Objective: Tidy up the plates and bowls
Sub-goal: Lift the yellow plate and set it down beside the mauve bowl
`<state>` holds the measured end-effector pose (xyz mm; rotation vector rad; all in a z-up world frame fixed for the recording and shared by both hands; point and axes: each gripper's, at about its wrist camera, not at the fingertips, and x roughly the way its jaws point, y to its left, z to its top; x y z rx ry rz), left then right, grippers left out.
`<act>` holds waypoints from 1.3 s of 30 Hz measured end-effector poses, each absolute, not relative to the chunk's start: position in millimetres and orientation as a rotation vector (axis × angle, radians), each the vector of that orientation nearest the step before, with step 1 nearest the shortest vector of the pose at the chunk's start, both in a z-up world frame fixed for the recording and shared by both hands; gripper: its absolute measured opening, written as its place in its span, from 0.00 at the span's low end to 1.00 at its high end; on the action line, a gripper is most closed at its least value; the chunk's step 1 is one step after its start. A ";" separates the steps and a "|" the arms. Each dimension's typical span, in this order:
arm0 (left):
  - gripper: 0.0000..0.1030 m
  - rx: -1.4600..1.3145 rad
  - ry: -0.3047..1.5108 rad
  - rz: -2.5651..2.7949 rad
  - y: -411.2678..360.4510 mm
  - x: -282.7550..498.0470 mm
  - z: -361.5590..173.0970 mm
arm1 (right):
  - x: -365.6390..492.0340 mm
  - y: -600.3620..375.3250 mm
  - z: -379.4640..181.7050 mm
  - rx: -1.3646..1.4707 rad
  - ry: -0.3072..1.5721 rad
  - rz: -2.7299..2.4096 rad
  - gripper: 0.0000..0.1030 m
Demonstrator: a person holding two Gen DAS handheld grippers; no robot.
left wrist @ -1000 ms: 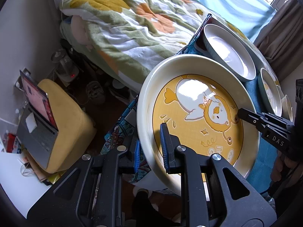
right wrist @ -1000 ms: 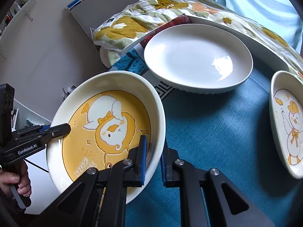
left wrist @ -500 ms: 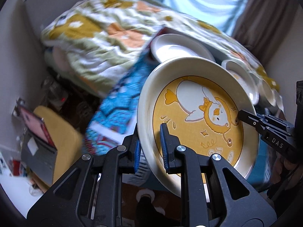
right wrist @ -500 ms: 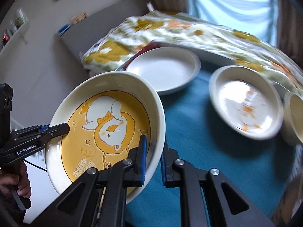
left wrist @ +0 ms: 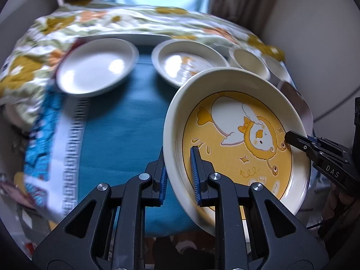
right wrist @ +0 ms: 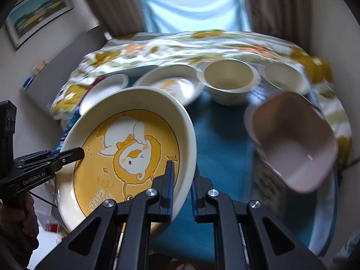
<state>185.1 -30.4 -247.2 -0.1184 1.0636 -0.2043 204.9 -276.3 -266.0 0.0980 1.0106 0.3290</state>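
Both grippers hold one cream plate with a yellow duck picture (left wrist: pixel 236 135), also in the right wrist view (right wrist: pixel 126 155), tilted above the front of the teal-clothed table (left wrist: pixel 123 123). My left gripper (left wrist: pixel 178 175) is shut on its left rim. My right gripper (right wrist: pixel 181 189) is shut on its right rim and shows in the left wrist view (left wrist: pixel 297 141). On the table at the back stand a plain white plate (left wrist: pixel 94 67), a second duck plate (left wrist: pixel 186 60) and two cream bowls (right wrist: pixel 228 78) (right wrist: pixel 284 76).
A pink square bowl (right wrist: pixel 292 144) stands at the table's right, close to the held plate. A flowered blanket (left wrist: pixel 135 22) on a bed lies behind the table. Curtains and a window (right wrist: pixel 191 2) are at the back.
Both grippers have swung the held plate to the right, from beside the table's left end to over its front. The bowls and the pink bowl have come into view.
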 end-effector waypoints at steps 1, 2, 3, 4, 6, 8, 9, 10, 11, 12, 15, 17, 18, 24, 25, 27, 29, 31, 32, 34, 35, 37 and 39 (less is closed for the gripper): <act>0.16 -0.106 1.071 -0.225 -40.6 187.3 -251.6 | 202.0 -285.8 -269.8 0.108 1.015 0.308 0.12; 0.16 -0.094 1.078 -0.240 -48.9 188.5 -255.9 | 199.2 -295.8 -274.7 0.119 1.020 0.288 0.12; 0.16 -0.083 1.086 -0.254 -57.3 189.8 -261.0 | 197.7 -302.8 -279.4 0.129 1.026 0.274 0.12; 0.16 -0.075 1.093 -0.262 -61.4 191.0 -264.8 | 198.7 -309.7 -283.7 0.140 1.031 0.263 0.12; 0.16 -0.058 1.107 -0.278 -74.8 193.4 -276.4 | 198.6 -318.7 -293.0 0.155 1.036 0.247 0.12; 0.16 -0.055 1.121 -0.285 -79.0 196.1 -288.0 | 199.2 -325.8 -302.7 0.169 1.042 0.234 0.12; 0.16 -0.056 1.126 -0.287 -78.6 198.1 -293.4 | 199.3 -329.7 -309.0 0.179 1.038 0.231 0.12; 0.17 -0.056 1.131 -0.288 -80.8 202.0 -299.1 | 200.4 -329.4 -311.0 0.183 1.036 0.230 0.12; 0.17 -0.054 1.132 -0.288 -82.1 202.1 -303.2 | 201.3 -331.5 -315.0 0.187 1.030 0.229 0.12; 0.17 -0.053 1.131 -0.285 -84.3 202.9 -307.1 | 201.3 -333.0 -317.1 0.189 1.027 0.229 0.12; 0.17 -0.048 1.124 -0.278 -87.8 202.2 -314.3 | 208.1 -336.3 -325.5 0.189 1.020 0.236 0.12; 0.17 -0.047 1.122 -0.275 -88.4 203.4 -317.1 | 207.9 -334.0 -329.1 0.192 1.015 0.235 0.12; 0.17 -0.049 1.120 -0.272 -89.4 203.1 -318.4 | 208.1 -334.3 -329.8 0.195 1.014 0.236 0.12; 0.16 -0.013 1.100 -0.254 -87.3 198.3 -317.9 | 205.1 -334.6 -337.6 0.178 1.015 0.247 0.12; 0.16 0.003 1.093 -0.247 -86.2 196.8 -316.0 | 205.3 -335.6 -337.6 0.183 1.011 0.251 0.12; 0.18 0.013 1.087 -0.237 -87.3 196.6 -315.8 | 205.5 -334.6 -337.7 0.190 1.011 0.249 0.12; 0.18 0.001 1.089 -0.229 -86.0 197.7 -315.9 | 205.1 -333.9 -337.7 0.178 1.011 0.247 0.12; 0.19 -0.003 1.090 -0.219 -84.9 198.1 -315.2 | 204.9 -333.5 -336.8 0.167 1.011 0.249 0.12; 0.19 -0.001 1.090 -0.212 -84.3 197.9 -314.7 | 205.2 -333.0 -336.9 0.169 1.012 0.251 0.12; 0.19 0.010 1.089 -0.200 -84.0 197.1 -313.6 | 203.9 -335.6 -335.7 0.184 1.016 0.253 0.13; 0.20 0.014 1.089 -0.195 -83.8 196.7 -313.0 | 202.9 -336.4 -334.7 0.191 1.014 0.251 0.13; 0.20 0.013 1.092 -0.185 -82.6 194.0 -311.2 | 198.6 -339.3 -332.1 0.207 1.007 0.246 0.13; 0.20 0.013 1.096 -0.177 -80.6 190.0 -307.1 | 191.2 -341.6 -326.9 0.220 0.996 0.229 0.13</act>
